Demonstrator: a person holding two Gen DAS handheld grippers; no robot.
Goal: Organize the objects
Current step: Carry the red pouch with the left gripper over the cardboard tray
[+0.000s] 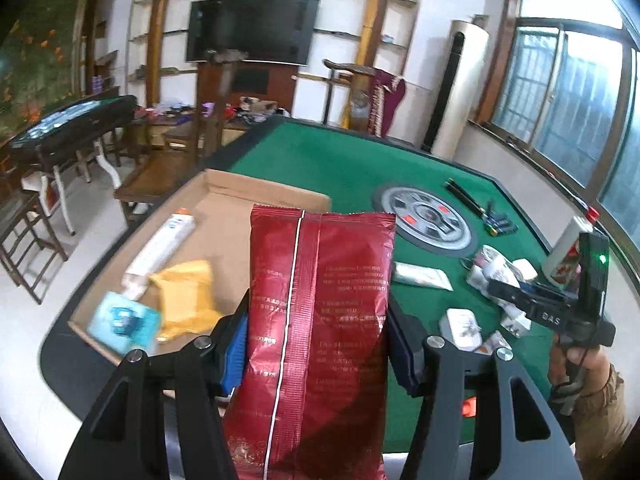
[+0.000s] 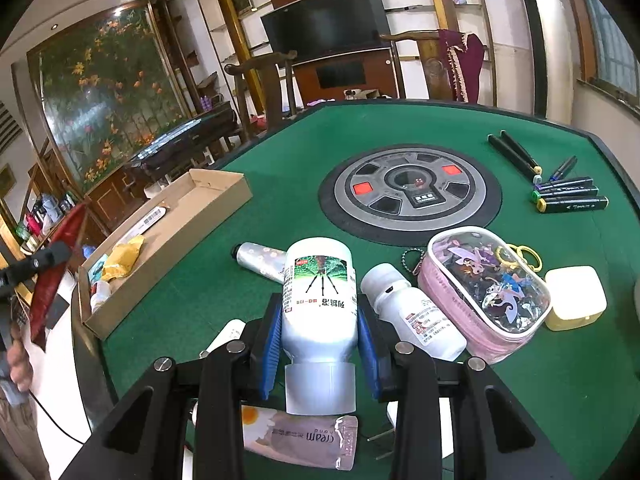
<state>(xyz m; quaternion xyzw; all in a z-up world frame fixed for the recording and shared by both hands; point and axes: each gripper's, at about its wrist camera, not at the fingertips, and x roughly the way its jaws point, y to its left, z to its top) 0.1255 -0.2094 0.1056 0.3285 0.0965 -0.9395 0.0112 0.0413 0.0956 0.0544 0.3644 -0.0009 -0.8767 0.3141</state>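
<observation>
We've got the left gripper [image 1: 318, 344] clamped on a glossy red foil pouch [image 1: 320, 320], crimped along its top edge with a white seam down the back, held upright above the near end of the shallow cardboard tray [image 1: 264, 196] on the green felt table [image 1: 340, 160]. Inside the tray lie a crinkly yellow packet [image 1: 188, 300], a long white tube [image 1: 160, 248] and a blurry teal packet [image 1: 120, 320]. Our right gripper [image 2: 320, 344] has its blue ribbed pads squeezing a smooth white plastic bottle [image 2: 320, 304] with a clear cap, just over the felt. Beside it sit a smaller white bottle [image 2: 416, 316], a clear-fronted pink pouch [image 2: 484, 296], a pale yellow case [image 2: 576, 298] and black markers [image 2: 568, 196].
</observation>
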